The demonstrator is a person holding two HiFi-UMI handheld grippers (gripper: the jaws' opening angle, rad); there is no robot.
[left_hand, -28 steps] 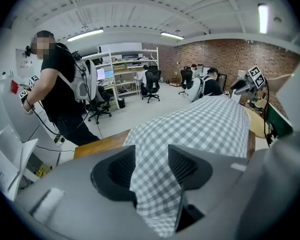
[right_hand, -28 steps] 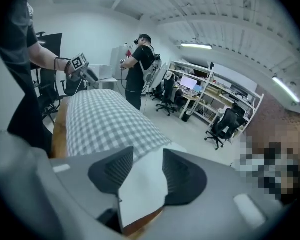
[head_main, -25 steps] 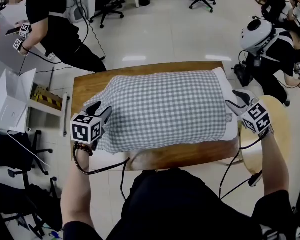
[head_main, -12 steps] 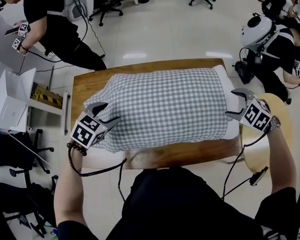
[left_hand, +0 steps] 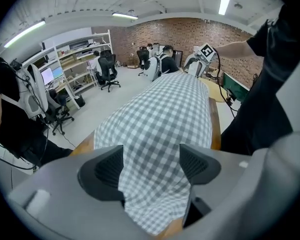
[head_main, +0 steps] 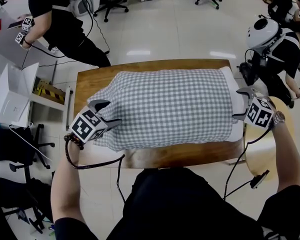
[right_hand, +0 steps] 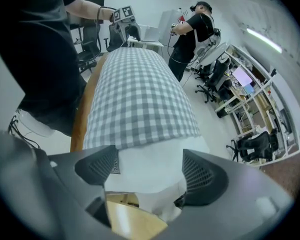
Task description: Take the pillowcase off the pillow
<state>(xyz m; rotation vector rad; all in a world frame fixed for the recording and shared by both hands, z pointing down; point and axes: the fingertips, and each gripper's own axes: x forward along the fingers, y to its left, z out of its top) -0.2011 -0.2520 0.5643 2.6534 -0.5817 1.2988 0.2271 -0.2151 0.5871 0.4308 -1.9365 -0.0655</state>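
A pillow in a grey-and-white checked pillowcase (head_main: 170, 106) lies across the wooden table (head_main: 180, 154). The bare white pillow (head_main: 230, 79) sticks out of the case at the right end. My left gripper (head_main: 106, 113) is at the case's near-left corner. In the left gripper view its jaws have just been opening and the checked cloth (left_hand: 165, 114) lies between them. My right gripper (head_main: 241, 104) is at the right end. Its jaws have just been opening too, and the white pillow end (right_hand: 150, 154) sits between them, the checked edge (right_hand: 140, 99) just beyond.
A round wooden stool (head_main: 267, 151) stands right of the table under my right arm. A person in black (head_main: 55, 14) works at the far left, another with a white helmet (head_main: 264, 31) at the far right. An open white box (head_main: 12, 96) sits on the left.
Both grippers have spread their jaws and sunk onto the pillow's ends. The left one has rolled and moved in over the checked corner; the right one straddles the white end.
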